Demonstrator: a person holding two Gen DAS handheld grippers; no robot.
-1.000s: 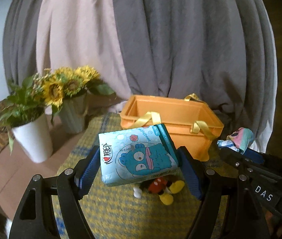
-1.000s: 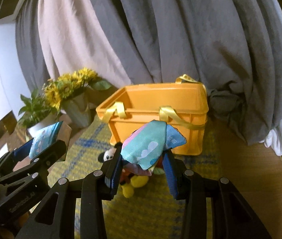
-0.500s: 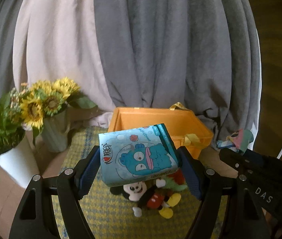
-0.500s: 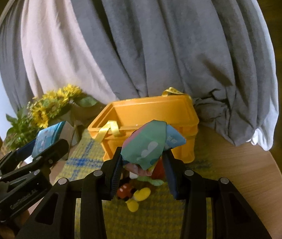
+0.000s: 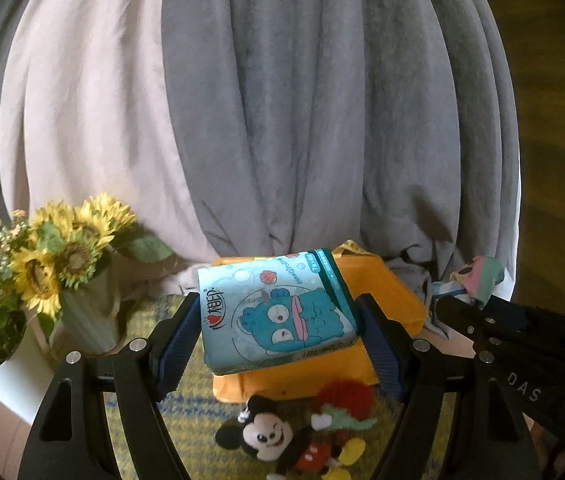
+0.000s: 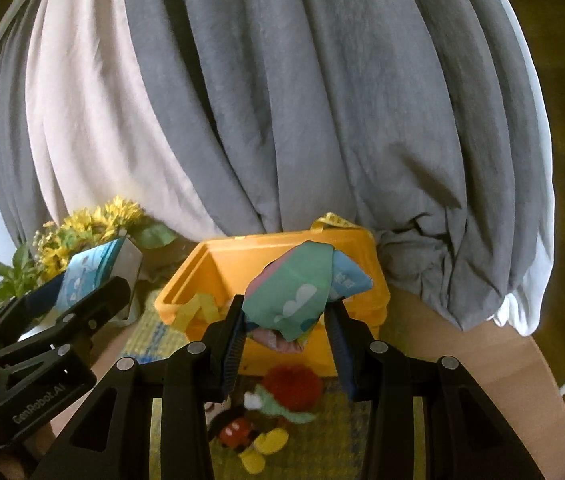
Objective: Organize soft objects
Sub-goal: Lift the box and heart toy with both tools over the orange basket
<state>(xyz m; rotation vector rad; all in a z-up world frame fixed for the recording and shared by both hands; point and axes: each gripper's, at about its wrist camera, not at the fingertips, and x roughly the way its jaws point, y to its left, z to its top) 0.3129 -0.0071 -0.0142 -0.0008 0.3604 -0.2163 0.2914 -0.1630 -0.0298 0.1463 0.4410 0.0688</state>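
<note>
Two claws are in your hands, each loaded. Your left claw (image 5: 278,332) clamps a light-blue tissue pack (image 5: 274,312) printed with a blue cartoon face; the pack sits centre frame in the left wrist view, tilted, its two sides pressed by the blue pads (image 5: 178,336). The same pack appears at left centre of the right wrist view (image 6: 90,272). Your right claw (image 6: 286,328) pinches a bunched pastel cloth (image 6: 298,288), green, pink and blue with a white cloud print, centre frame in the right wrist view and at right centre in the left wrist view (image 5: 480,276).

Behind both loads stands an orange basket (image 6: 202,264) with yellow ribbon handles (image 6: 332,220); in both views each held item overlaps the basket, but you cannot tell whether either is directly above its opening. In front of the basket, at lower centre, a Mickey Mouse plush (image 5: 278,440) lies on a yellow woven mat (image 5: 194,420), touching a red and green plush (image 5: 346,404) just beside it. The mat covers part of a round wooden tabletop (image 6: 502,380). At left stand sunflowers in a pale vase (image 5: 82,312) and a white plant pot (image 5: 14,384). Grey and pink curtains (image 5: 302,120) fill the upper frame.
</note>
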